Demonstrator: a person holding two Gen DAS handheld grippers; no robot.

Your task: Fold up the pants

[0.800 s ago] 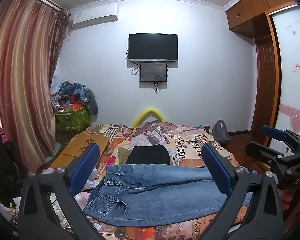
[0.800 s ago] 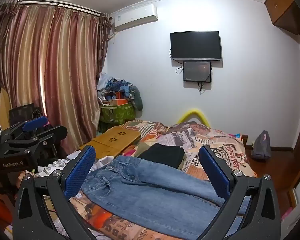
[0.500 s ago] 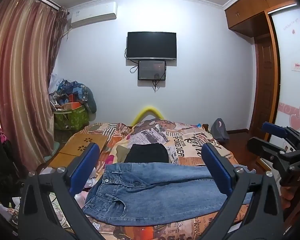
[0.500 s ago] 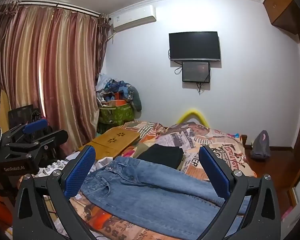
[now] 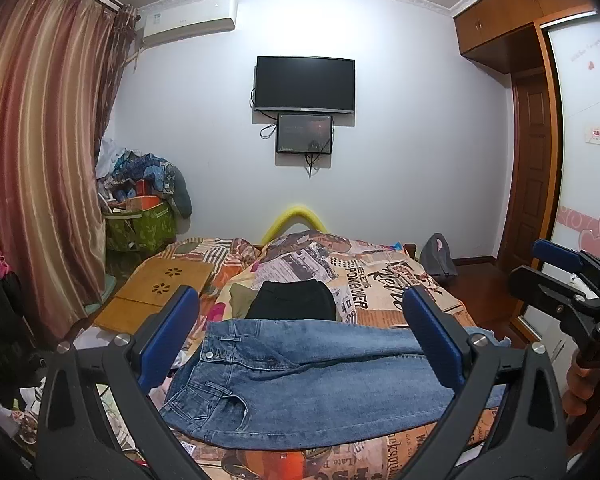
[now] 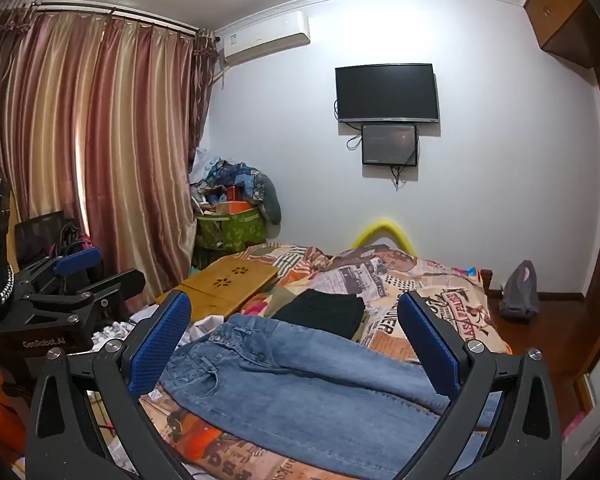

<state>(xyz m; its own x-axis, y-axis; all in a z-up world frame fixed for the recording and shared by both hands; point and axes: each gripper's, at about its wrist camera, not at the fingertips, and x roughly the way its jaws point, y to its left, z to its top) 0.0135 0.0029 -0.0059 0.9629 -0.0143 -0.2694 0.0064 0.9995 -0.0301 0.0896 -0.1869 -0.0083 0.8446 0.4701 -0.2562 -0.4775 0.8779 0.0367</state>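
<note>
Both claws, left gripper (image 5: 300, 340) and right gripper (image 6: 296, 336), gape wide and empty above jeans (image 5: 300, 376); best to descend level, pinch waistband (image 5: 220, 344) and hem cleanly.

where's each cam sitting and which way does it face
Left wrist: on the left gripper, jaws open, facing across blue denim jeans toward the wall-mounted black television; right gripper at right edge.
Right wrist: on the right gripper, jaws open, same heading; left gripper at left edge.
Shared: jeans, television, folded black garment.
</note>
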